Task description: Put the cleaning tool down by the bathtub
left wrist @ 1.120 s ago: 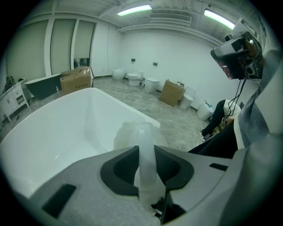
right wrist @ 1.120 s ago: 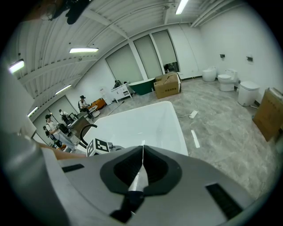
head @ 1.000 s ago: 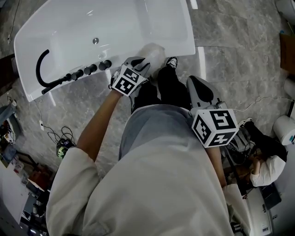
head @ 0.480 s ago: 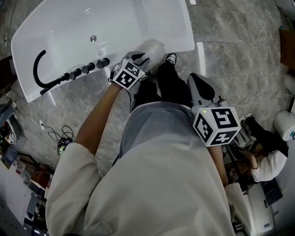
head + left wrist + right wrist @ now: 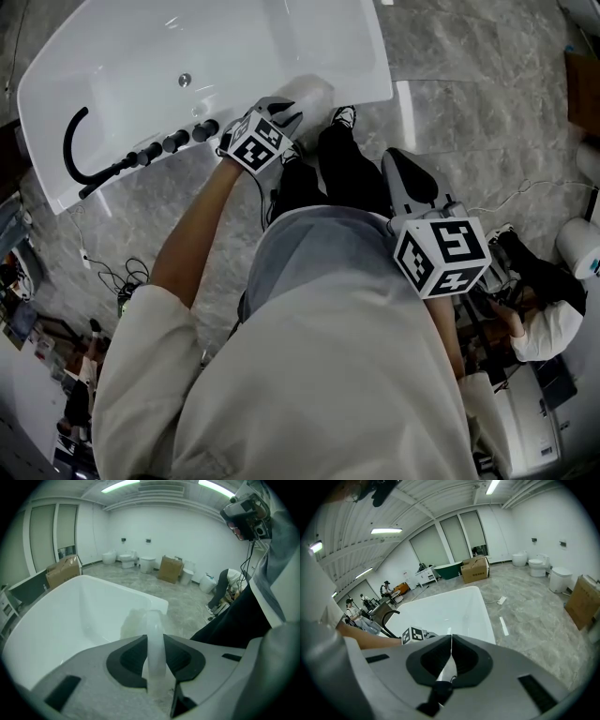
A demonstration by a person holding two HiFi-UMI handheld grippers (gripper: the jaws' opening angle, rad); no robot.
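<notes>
The cleaning tool [image 5: 307, 97] is a translucent white piece with a bulky head, and it hangs at the near rim of the white bathtub [image 5: 234, 47]. My left gripper [image 5: 286, 117] is shut on its handle. In the left gripper view the handle [image 5: 155, 653] stands upright between the pads, at the left gripper [image 5: 154, 637]. The tool's head shows ahead of it, over the bathtub [image 5: 70, 620] rim. My right gripper [image 5: 394, 159] hovers over the floor beside my legs. The right gripper [image 5: 451, 637] has its jaws pressed together on nothing, and it faces the bathtub [image 5: 445, 606].
A black curved faucet [image 5: 80, 141] and black knobs [image 5: 178, 141] sit on the tub's near rim. My dark trousers and shoes [image 5: 342, 117] stand against the tub. Cables [image 5: 127, 281] lie on the stone floor at left. A person [image 5: 548, 319] crouches at right. Cardboard boxes [image 5: 169, 569] stand further off.
My left gripper, with the tool in it, has sunk slightly toward the tub's rim and rolled a little. The right gripper has stayed where it was.
</notes>
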